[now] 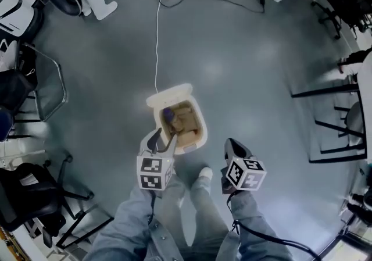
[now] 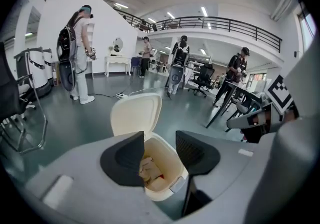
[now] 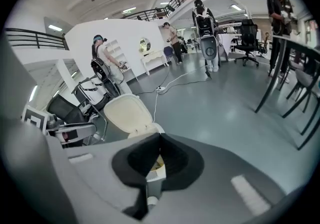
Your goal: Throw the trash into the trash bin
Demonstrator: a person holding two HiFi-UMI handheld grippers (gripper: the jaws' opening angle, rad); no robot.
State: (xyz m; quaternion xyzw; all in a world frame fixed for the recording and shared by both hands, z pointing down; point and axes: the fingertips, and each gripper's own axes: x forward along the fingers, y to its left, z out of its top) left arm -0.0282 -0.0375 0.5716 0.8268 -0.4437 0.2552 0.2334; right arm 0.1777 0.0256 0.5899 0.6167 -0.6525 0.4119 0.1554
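Trash bin point(image 1: 203, 128): cream plastic, lid up, frame centre; bare grey floor point(image 1: 250, 68) around.
Left gripper point(image 1: 164, 139): jaws wide, empty.
Right gripper point(image 1: 233, 144): jaws together, empty.

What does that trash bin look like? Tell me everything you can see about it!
The trash bin is cream-coloured, looks like plastic, and has rounded corners. Its lid is flipped open and stands up at the back. Inside lies brownish crumpled paper and one purple bit. It stands upright on the grey floor.
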